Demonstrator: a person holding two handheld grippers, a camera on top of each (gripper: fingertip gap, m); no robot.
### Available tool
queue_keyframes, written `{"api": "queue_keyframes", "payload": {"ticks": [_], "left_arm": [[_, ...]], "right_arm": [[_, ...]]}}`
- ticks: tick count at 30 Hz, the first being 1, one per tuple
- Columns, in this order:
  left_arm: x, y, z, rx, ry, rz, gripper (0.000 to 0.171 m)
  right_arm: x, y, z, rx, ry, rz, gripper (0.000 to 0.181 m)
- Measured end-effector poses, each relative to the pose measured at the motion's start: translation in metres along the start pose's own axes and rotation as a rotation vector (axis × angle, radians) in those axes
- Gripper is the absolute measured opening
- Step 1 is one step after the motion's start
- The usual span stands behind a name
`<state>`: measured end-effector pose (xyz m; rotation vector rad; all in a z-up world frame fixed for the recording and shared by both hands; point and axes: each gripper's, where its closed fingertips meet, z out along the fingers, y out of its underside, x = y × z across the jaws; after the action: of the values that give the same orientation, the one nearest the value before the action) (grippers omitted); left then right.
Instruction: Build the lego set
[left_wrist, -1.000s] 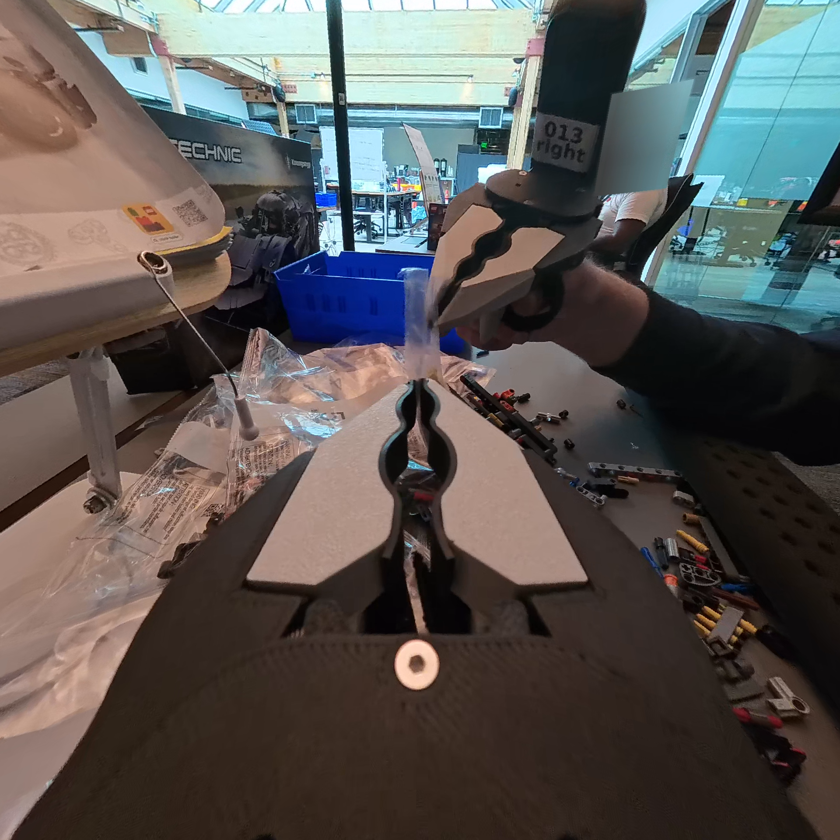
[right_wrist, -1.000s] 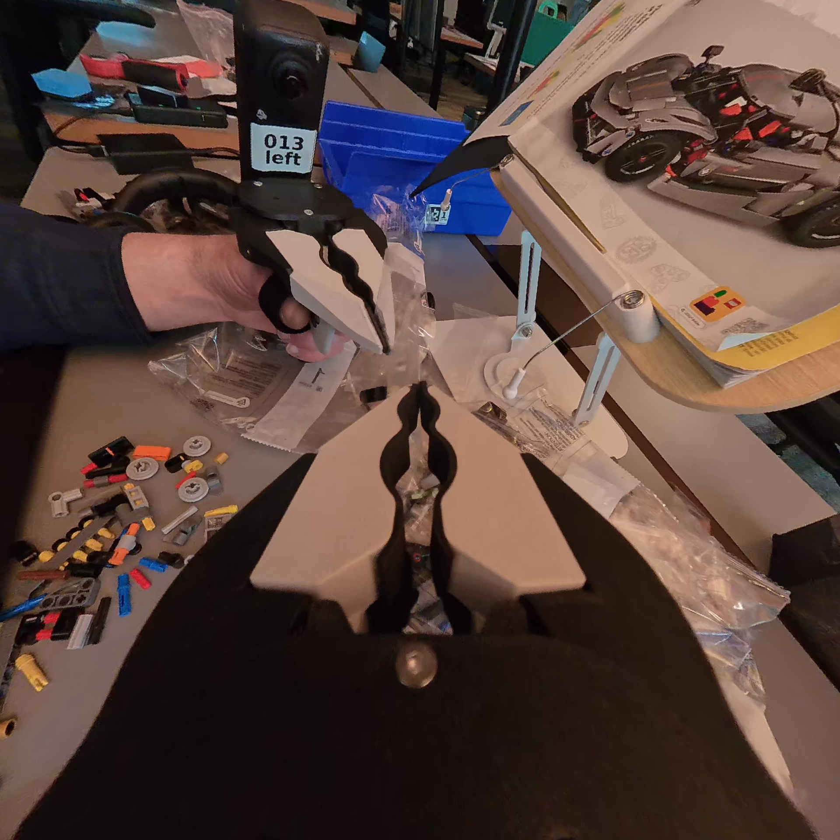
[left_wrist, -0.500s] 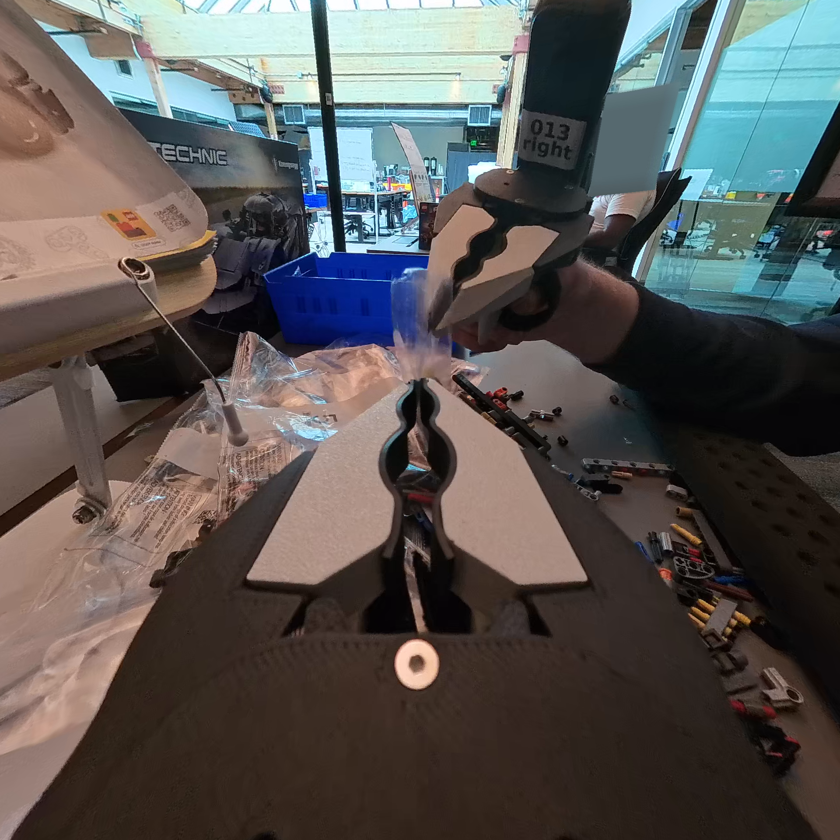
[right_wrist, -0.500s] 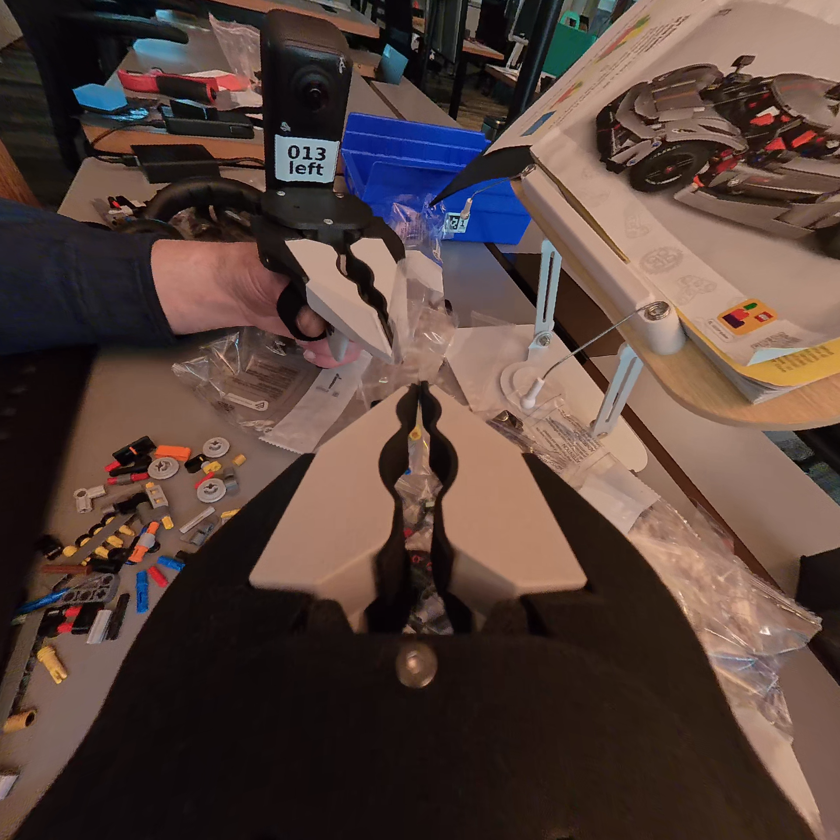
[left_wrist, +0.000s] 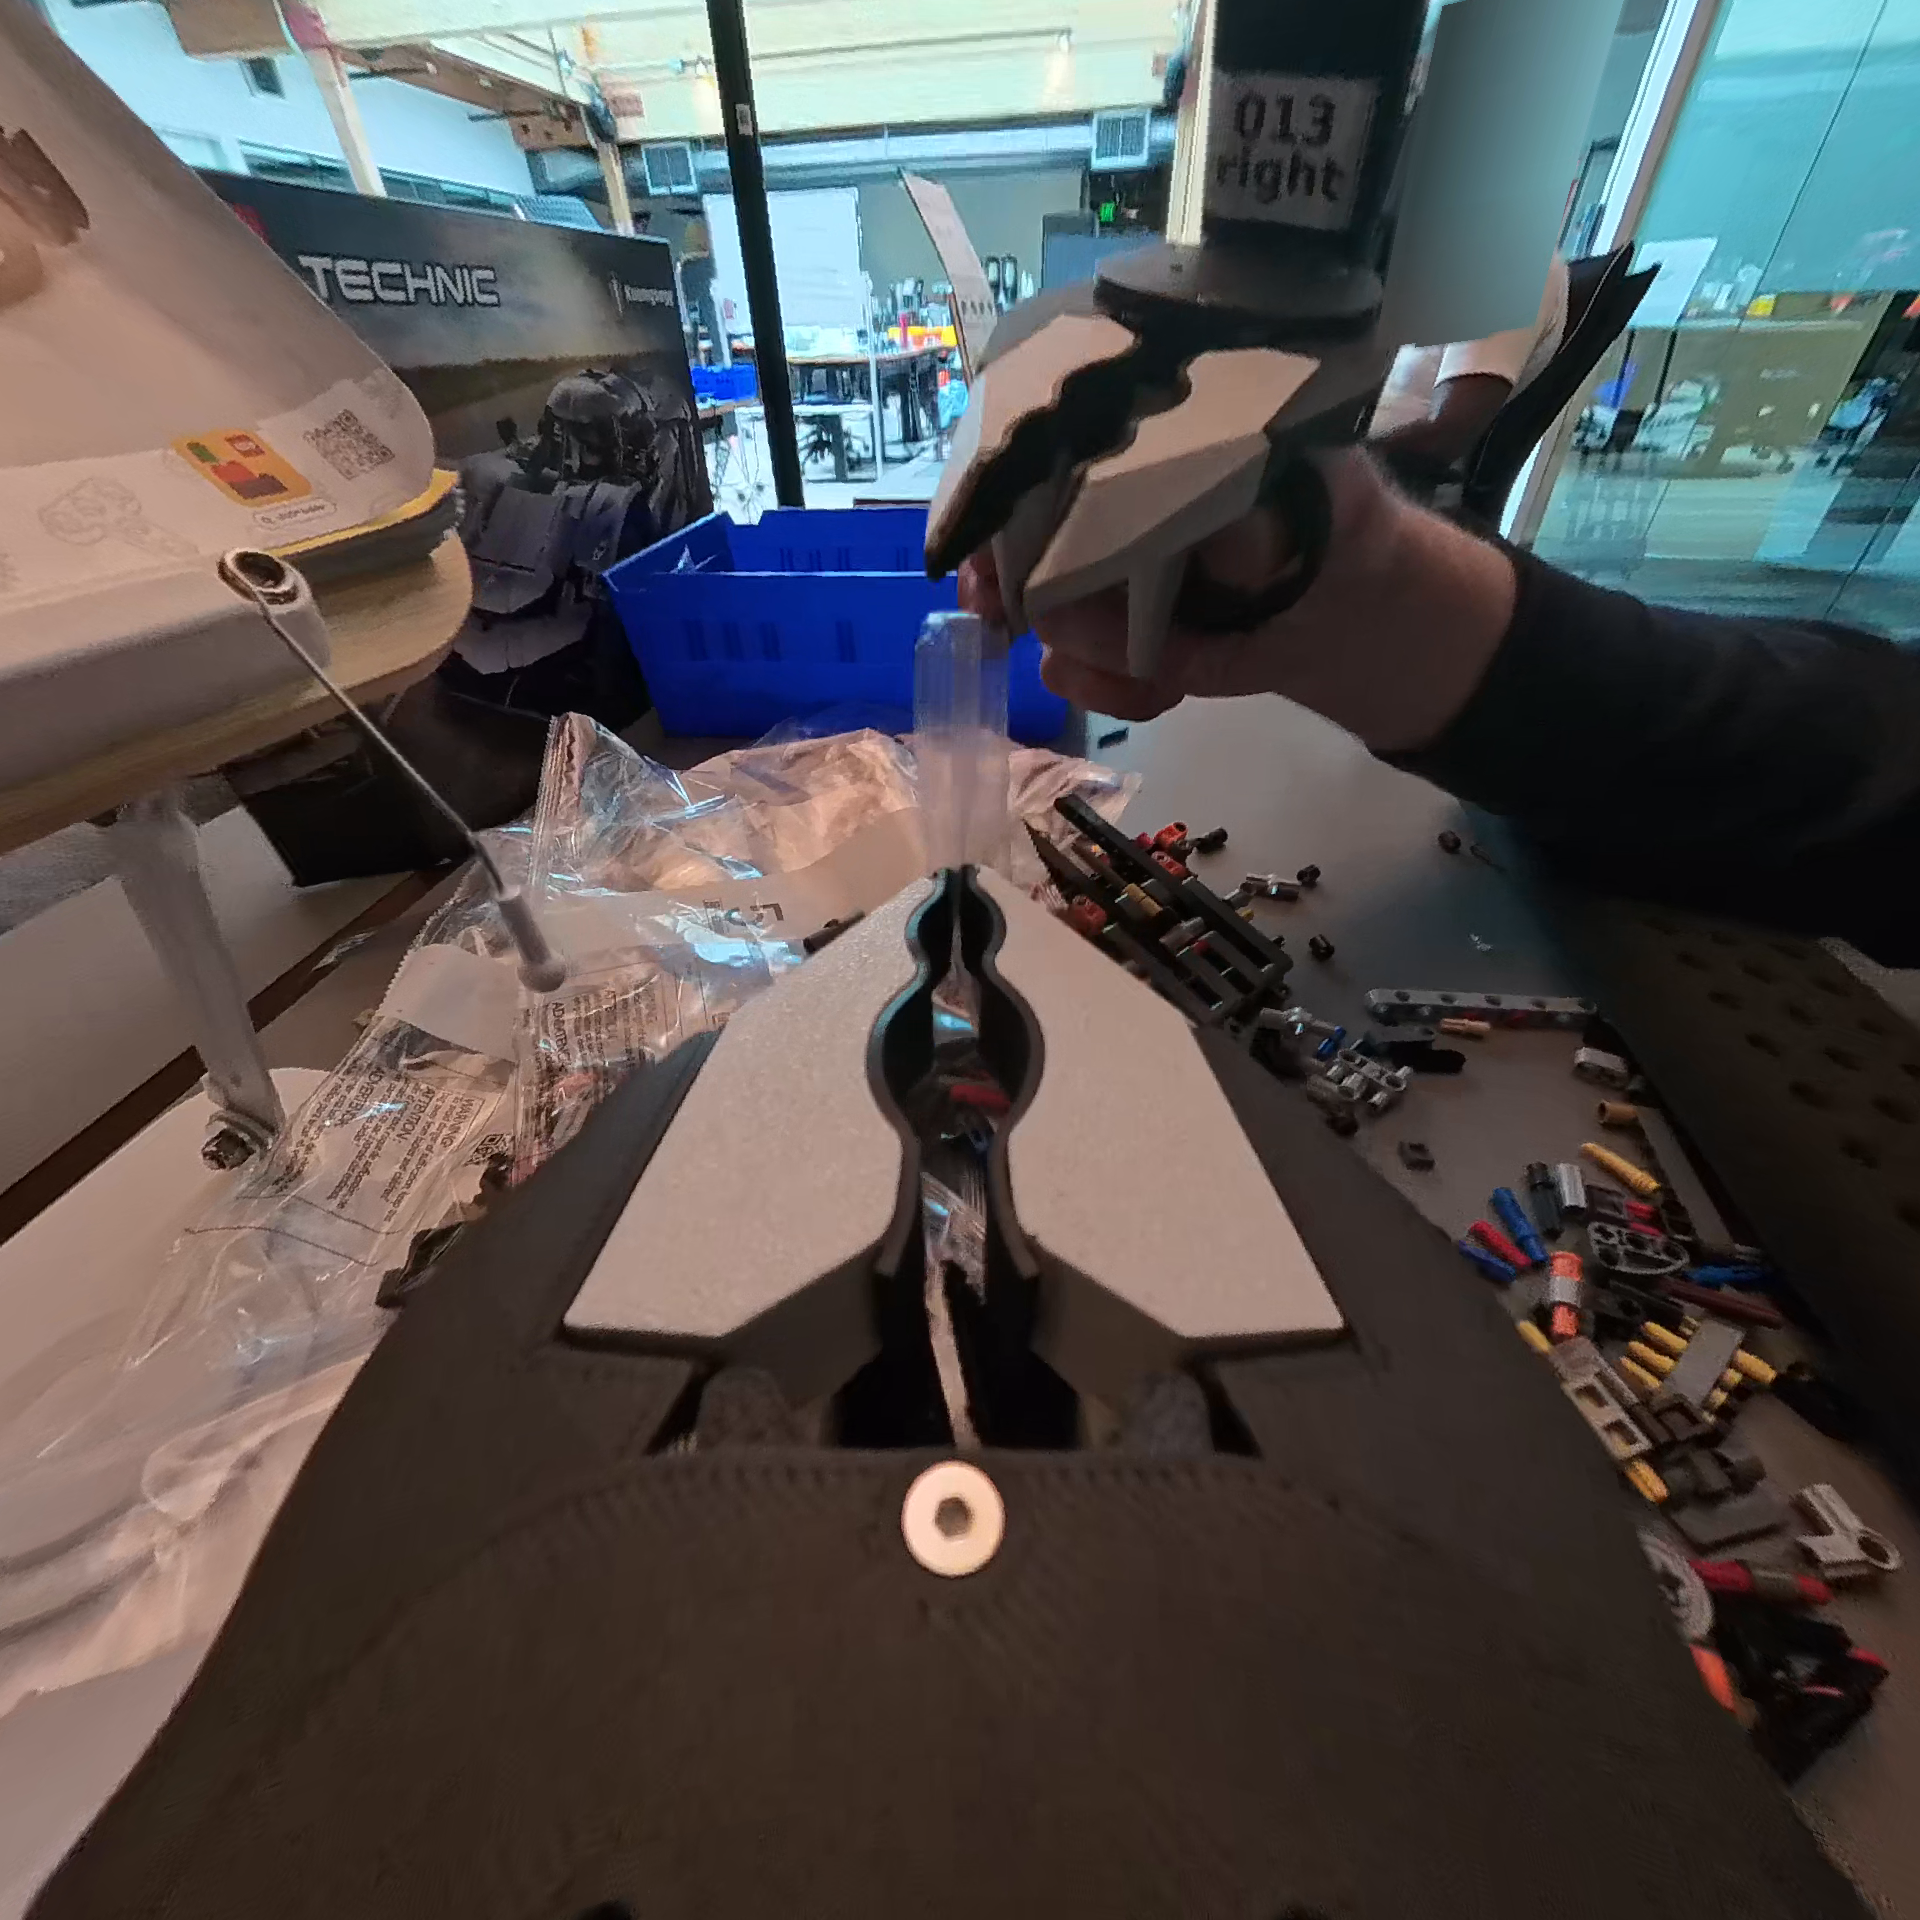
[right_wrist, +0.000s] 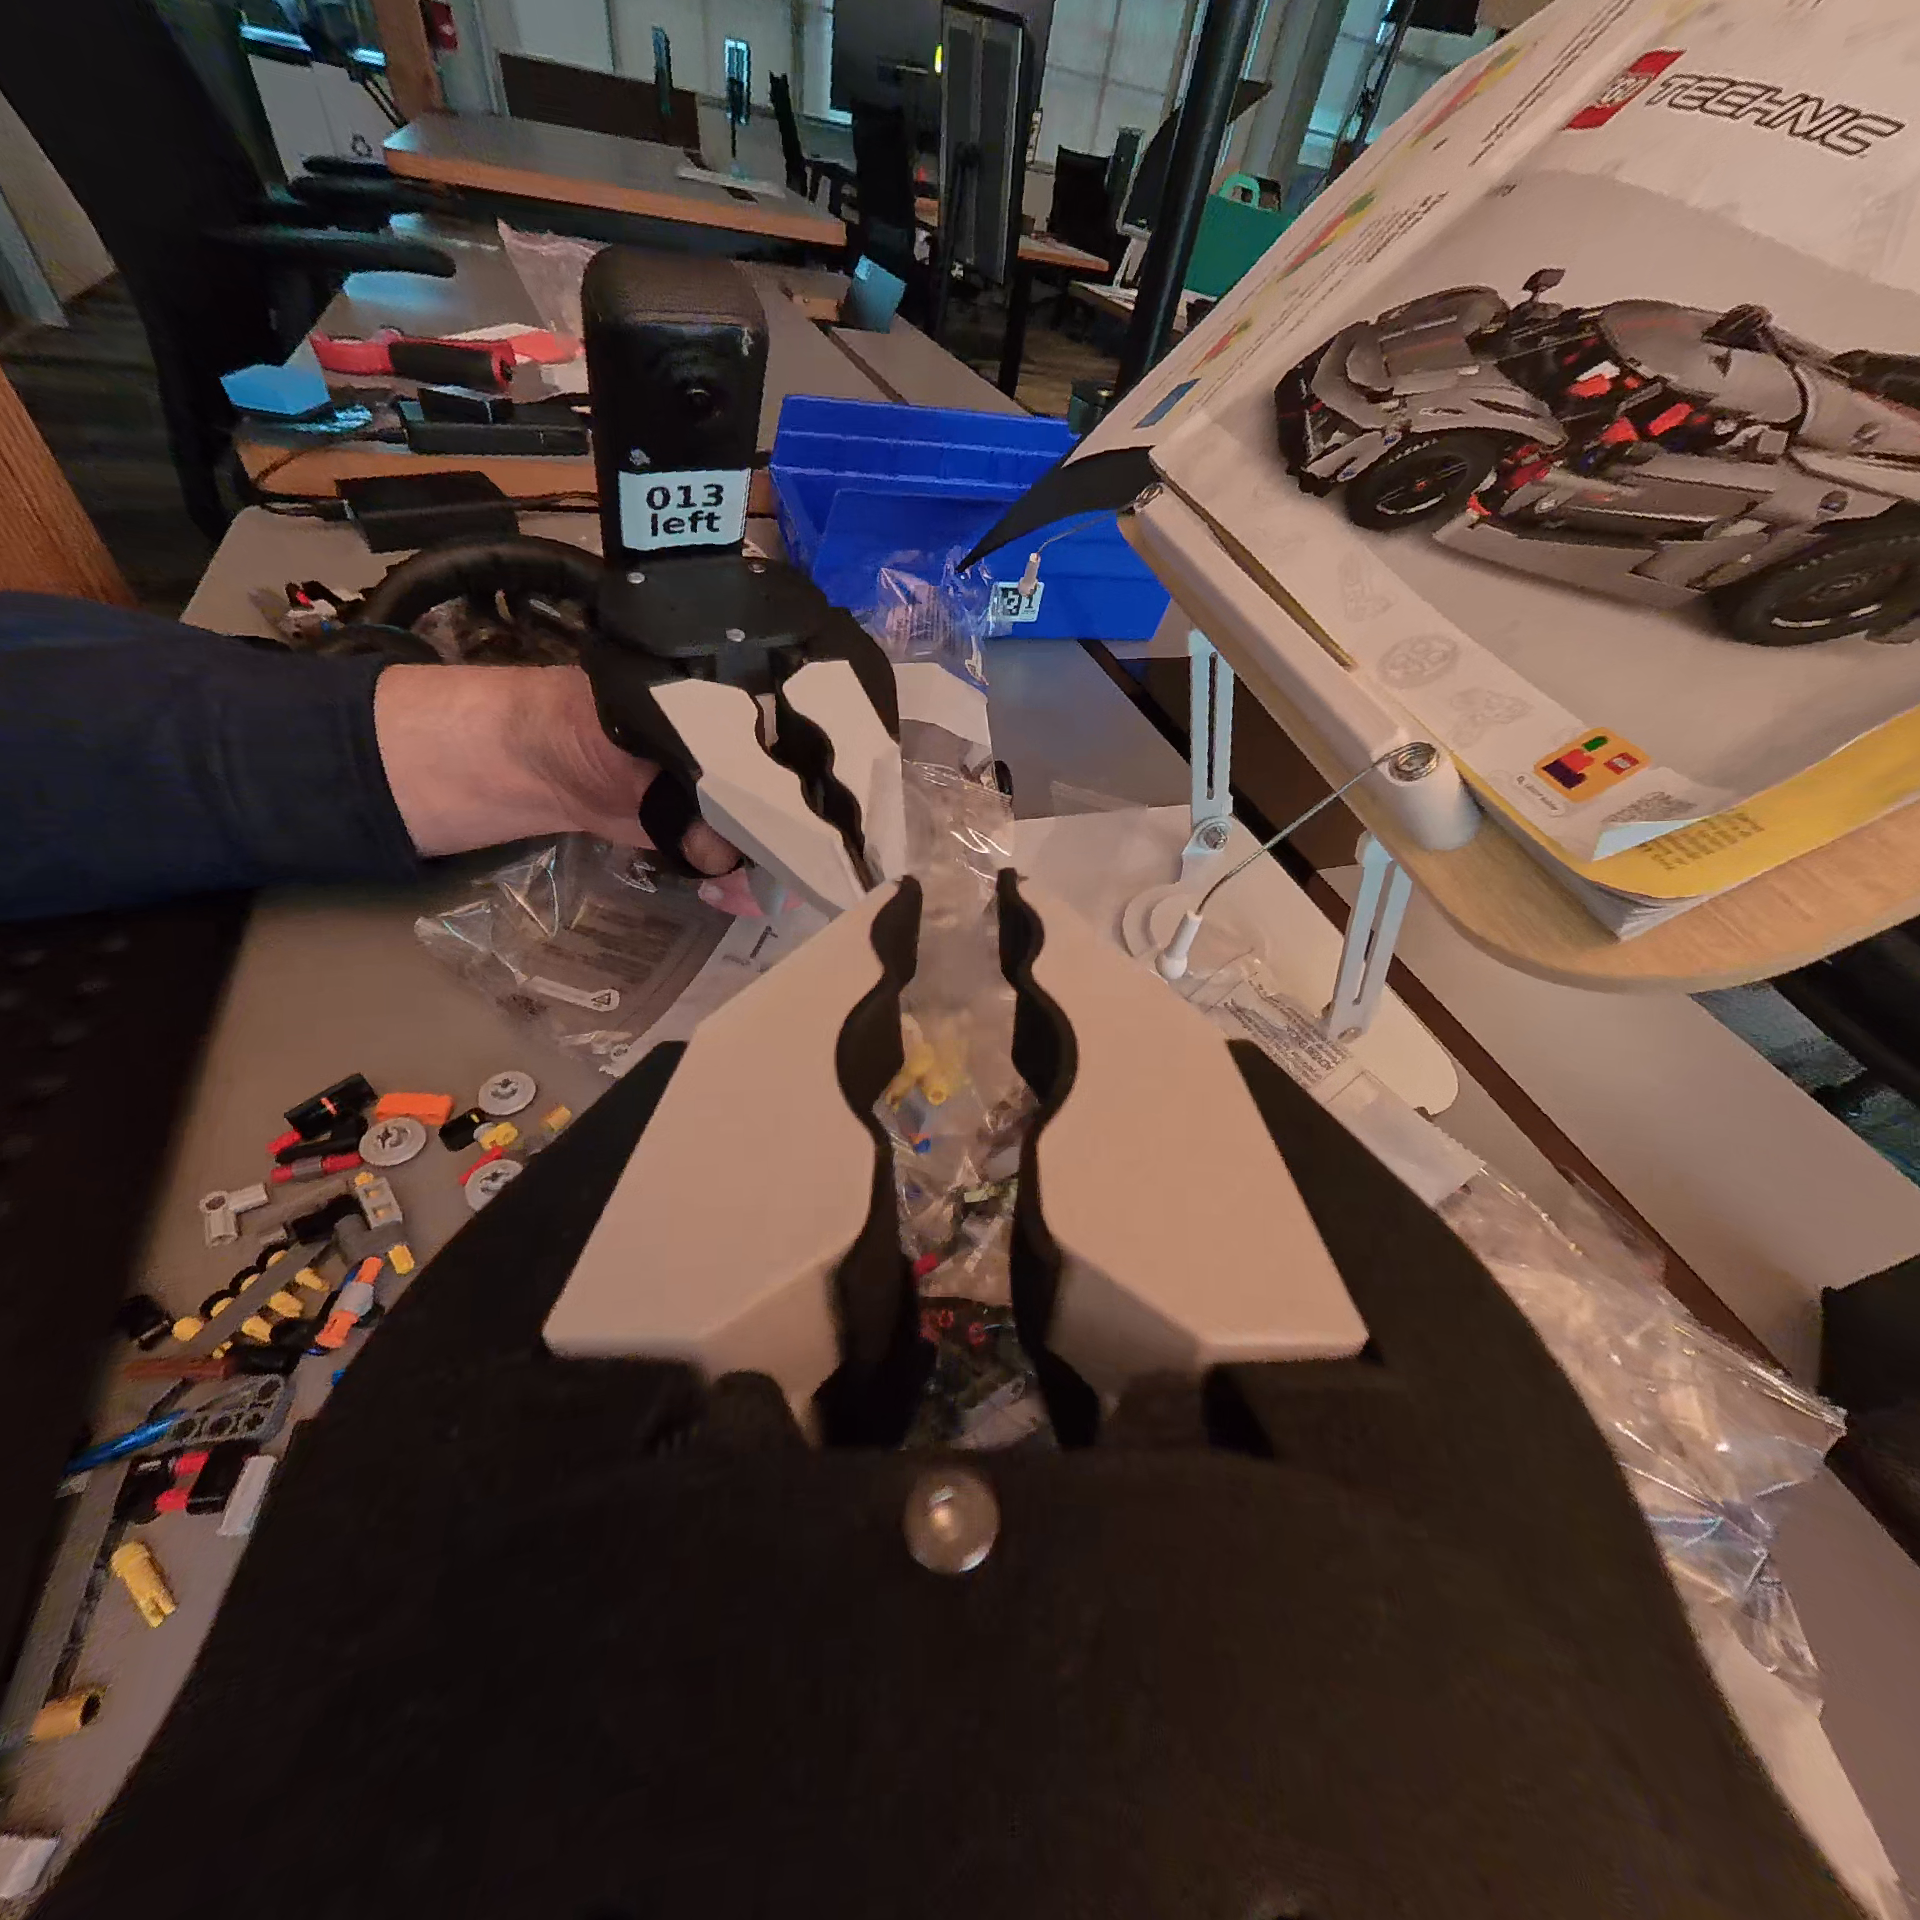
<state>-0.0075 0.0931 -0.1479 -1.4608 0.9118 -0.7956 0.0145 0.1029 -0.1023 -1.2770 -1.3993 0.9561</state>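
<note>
My left gripper (left_wrist: 956, 881) is shut on a clear plastic bag (left_wrist: 958, 748) of small lego parts; a strip of the bag sticks up from its tips. In the right wrist view the left gripper (right_wrist: 873, 847) holds the bag (right_wrist: 951, 821) just ahead of my right gripper (right_wrist: 954, 883). The right gripper's jaws stand apart with the bag seen between them, not pinched. In the left wrist view the right gripper (left_wrist: 977, 582) hovers above the strip's top. Loose lego pieces (left_wrist: 1621, 1299) lie on the grey table (right_wrist: 343, 997). A black partial assembly (left_wrist: 1164, 925) lies beyond my left gripper.
An instruction booklet (right_wrist: 1558, 468) rests on a wooden stand (right_wrist: 1558, 935) with white legs. A blue bin (left_wrist: 790, 623) stands at the back. More clear bags (left_wrist: 416, 1091) lie under the stand, and a dark lego box (left_wrist: 499, 332) is behind. A perforated black mat (left_wrist: 1766, 1060) is on the right. About 6 cm separates my left fingertips from my right.
My right gripper has opened and let go of the bag's top, and has lifted a little above it. My left gripper still holds the bag.
</note>
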Motion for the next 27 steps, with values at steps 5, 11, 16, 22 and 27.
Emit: {"api": "queue_keyframes", "payload": {"ticks": [5,11,16,22,27], "left_arm": [[0.003,0.010,0.005,-0.054,0.002,0.025,0.000],[0.003,0.009,0.005,-0.053,0.002,0.026,0.000],[0.003,0.010,0.006,-0.065,-0.002,0.041,0.000],[0.004,0.016,0.008,-0.101,-0.011,0.069,0.000],[0.005,0.018,0.009,-0.117,-0.012,0.081,0.000]], "right_arm": [[-0.001,0.007,0.002,-0.049,0.011,-0.041,0.000],[-0.004,0.013,0.005,-0.089,0.004,-0.056,0.000],[0.000,0.019,0.007,-0.122,0.022,-0.051,0.000],[0.000,0.031,0.010,-0.188,0.029,-0.061,0.000],[-0.004,0.041,0.013,-0.247,0.011,-0.068,0.000]]}}
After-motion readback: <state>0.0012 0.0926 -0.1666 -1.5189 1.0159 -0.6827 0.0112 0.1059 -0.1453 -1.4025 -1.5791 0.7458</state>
